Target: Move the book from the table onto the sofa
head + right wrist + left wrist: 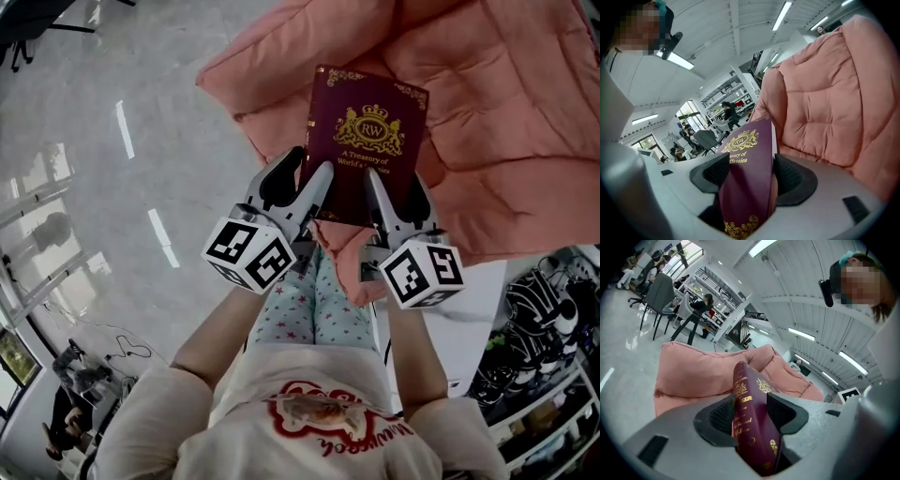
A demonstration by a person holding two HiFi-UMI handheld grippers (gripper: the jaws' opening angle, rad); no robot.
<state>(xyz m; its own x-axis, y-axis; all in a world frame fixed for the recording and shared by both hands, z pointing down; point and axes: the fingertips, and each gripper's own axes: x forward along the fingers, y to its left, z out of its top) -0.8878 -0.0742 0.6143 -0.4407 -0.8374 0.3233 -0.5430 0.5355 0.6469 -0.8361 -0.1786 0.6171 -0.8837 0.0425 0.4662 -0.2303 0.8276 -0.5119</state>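
A maroon book [364, 141] with a gold crest is held in the air above the pink sofa [506, 112]. My left gripper [309, 183] is shut on its near left edge, and my right gripper [386, 192] is shut on its near right edge. The left gripper view has the book's spine [750, 423] pinched between the black pads [723, 414], with the sofa [693, 371] behind it. In the right gripper view the front cover [745, 187] stands between the pads [790, 176], beside the sofa cushion [834, 103].
Grey glossy floor [112, 169] lies left of the sofa. A white surface [478, 319] and a shelf of cables [544, 328] sit at the lower right. Office chairs [661, 296] and desks stand in the background behind the sofa.
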